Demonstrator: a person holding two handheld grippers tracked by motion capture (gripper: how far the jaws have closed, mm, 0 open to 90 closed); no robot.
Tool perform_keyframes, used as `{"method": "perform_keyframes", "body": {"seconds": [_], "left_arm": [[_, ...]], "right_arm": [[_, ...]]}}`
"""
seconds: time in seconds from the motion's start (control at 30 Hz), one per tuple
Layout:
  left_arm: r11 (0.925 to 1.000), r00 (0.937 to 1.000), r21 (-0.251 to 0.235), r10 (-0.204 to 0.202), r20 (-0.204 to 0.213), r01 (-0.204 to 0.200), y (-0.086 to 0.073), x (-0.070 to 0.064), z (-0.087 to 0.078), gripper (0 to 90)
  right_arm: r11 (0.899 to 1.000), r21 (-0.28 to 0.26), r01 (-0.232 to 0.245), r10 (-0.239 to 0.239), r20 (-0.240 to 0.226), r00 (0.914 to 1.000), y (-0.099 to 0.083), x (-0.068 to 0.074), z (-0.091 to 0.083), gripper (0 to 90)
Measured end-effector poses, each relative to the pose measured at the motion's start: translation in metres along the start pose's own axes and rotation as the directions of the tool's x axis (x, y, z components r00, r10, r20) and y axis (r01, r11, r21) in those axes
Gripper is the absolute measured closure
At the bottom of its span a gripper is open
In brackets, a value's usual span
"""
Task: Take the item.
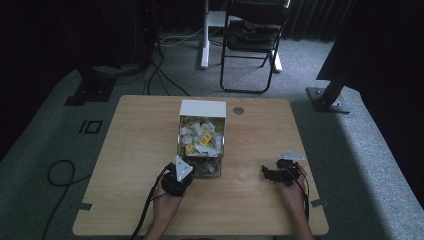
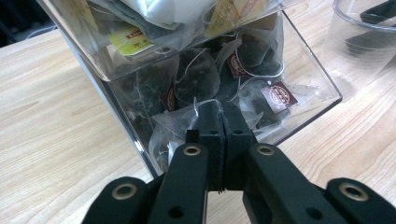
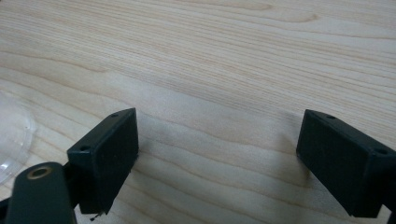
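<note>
**Ana:** Looking down from the high view, what sits where around the clear tea bag box?

**Ben:** The box stands at the middle of the wooden table, its white lid raised at the far side. The left gripper is right against the box's near left corner, held in the person's left hand. The right gripper rests on the table to the right of the box, well apart from it, with a clear plastic cup between box and gripper. A black folding chair stands on the carpet far beyond the box.

**Ana:** And the left gripper view?

**Ben:** Its jaws are pressed together inside the box's open lower tray, pinching the white string of a mesh tea bag that lies at the tray's front. More dark bags with brown tags fill the tray behind it, and yellow-tagged bags sit in the upper compartment. The cup stands just right of the box.

**Ana:** The right gripper view?

**Ben:** The right gripper has its jaws spread wide over bare table, holding nothing. The cup's rim shows at the left edge, on the box's side.
</note>
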State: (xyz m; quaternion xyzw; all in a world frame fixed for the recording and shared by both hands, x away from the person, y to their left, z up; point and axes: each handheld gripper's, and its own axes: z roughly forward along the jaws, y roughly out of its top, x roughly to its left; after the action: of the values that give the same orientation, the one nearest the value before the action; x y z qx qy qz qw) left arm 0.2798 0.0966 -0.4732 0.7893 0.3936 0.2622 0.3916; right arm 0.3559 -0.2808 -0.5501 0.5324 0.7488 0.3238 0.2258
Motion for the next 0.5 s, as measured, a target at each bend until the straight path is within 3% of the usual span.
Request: {"method": "perform_keyframes", "body": {"seconds": [0.33, 0.5], "left_arm": [[0.9996, 0.9997, -0.023, -0.015, 0.021, 0.016, 0.003, 0.002, -0.008, 90.0], [0.9989, 0.9980, -0.037, -0.026, 0.057, 0.029, 0.004, 0.005, -0.013, 90.0]], "right_arm": [[1.000, 0.000, 0.000, 0.000, 0.000, 1.0000, 0.000, 0.000, 0.000, 12.5], [1.000, 0.000, 0.000, 0.000, 0.000, 1.0000, 0.000, 0.000, 0.000, 12.5]]}}
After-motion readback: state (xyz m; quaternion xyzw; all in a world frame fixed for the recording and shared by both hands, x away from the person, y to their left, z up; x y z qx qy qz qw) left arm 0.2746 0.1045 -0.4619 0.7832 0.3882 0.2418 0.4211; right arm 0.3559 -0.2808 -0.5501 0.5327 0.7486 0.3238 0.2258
